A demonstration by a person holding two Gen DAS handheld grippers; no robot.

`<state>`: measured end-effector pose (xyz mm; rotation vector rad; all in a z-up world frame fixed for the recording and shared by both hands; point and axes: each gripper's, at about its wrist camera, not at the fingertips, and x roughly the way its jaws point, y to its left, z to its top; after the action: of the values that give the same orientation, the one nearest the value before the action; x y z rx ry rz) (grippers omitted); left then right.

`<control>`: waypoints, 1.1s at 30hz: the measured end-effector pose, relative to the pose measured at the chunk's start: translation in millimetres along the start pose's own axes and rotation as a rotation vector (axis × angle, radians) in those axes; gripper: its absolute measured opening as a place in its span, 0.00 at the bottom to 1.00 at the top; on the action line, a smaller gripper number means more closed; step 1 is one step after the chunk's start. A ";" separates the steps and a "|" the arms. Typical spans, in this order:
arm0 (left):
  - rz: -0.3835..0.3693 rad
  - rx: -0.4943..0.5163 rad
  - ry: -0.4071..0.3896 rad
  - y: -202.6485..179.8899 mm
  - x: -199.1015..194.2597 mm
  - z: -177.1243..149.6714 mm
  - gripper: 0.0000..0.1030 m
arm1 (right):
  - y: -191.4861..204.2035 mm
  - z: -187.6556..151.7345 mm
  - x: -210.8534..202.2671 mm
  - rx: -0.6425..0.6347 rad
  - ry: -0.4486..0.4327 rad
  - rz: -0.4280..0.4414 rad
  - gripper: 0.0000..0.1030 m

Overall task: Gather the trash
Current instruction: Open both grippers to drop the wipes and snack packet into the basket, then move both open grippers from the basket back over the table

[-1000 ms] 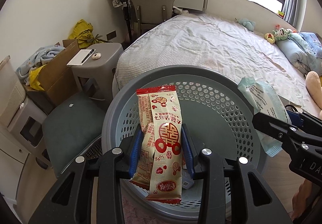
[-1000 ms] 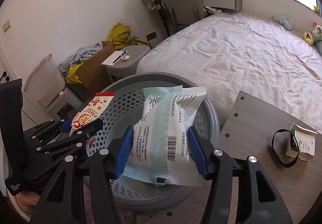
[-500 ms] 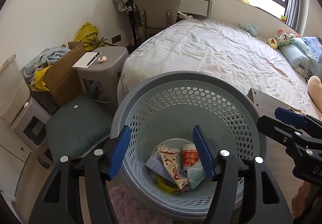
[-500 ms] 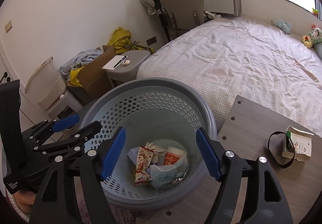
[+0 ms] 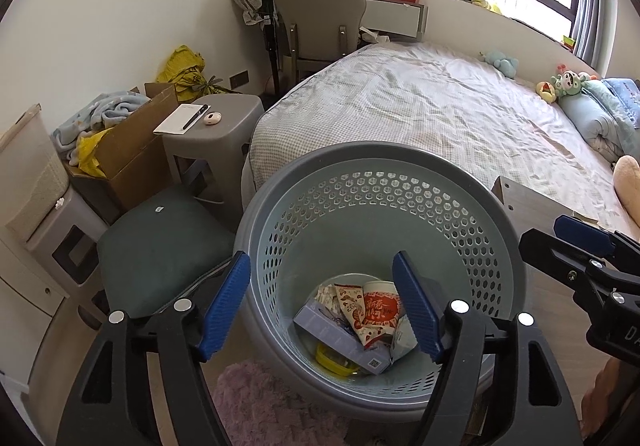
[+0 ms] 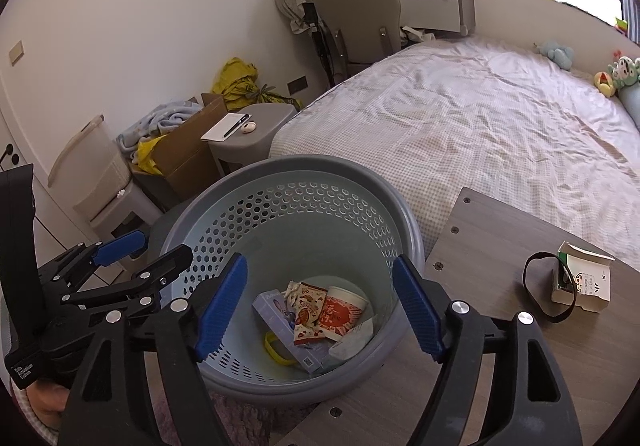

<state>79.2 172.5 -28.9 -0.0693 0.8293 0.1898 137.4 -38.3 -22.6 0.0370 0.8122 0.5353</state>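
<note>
Both snack wrappers (image 5: 362,316), clamped a second ago, now lie in the basket (image 5: 304,169); left gripper (image 5: 322,304) and right gripper (image 6: 320,302) hover at its 6 o'clock rim, spread wide, empty.

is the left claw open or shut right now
Open. The left claw has its blue pads spread wide with nothing between them, above the trash basket.

Both tools are held out side by side, tilted downward. The left tool (image 5: 322,304) has its blue-padded jaws spread wide with nothing between them. The right tool (image 6: 320,304) matches it, jaws parted and bare, just beside the left.
</note>
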 end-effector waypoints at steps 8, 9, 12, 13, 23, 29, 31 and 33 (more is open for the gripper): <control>0.007 0.004 -0.005 -4.0 -8.6 -8.1 0.71 | -4.3 -11.7 -12.3 0.010 -0.007 -0.013 0.76; 0.007 0.006 -0.006 -5.2 -9.6 -9.1 0.71 | -5.0 -12.9 -13.9 0.009 -0.009 -0.021 0.78; 0.001 0.008 -0.007 -9.2 -11.5 -11.4 0.71 | -10.4 -19.3 -20.3 0.014 -0.012 -0.038 0.79; -0.002 0.010 -0.006 -11.6 -12.4 -12.7 0.71 | -12.8 -21.8 -22.1 0.020 -0.012 -0.042 0.79; -0.075 0.068 -0.011 -51.8 -23.3 -22.1 0.74 | -54.4 -56.5 -53.9 0.100 -0.018 -0.120 0.83; -0.150 0.120 0.000 -90.3 -27.0 -28.8 0.74 | -93.4 -82.0 -77.5 0.176 -0.012 -0.191 0.85; -0.174 0.138 0.002 -104.8 -27.9 -30.3 0.74 | -106.6 -89.6 -85.7 0.202 -0.013 -0.214 0.85; -0.194 0.155 0.006 -120.4 -28.5 -31.7 0.74 | -119.8 -95.8 -94.0 0.223 -0.016 -0.240 0.85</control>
<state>60.8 46.1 -30.8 -0.0045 0.8350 -0.0577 70.4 -202.4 -53.0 0.1469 0.8447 0.2163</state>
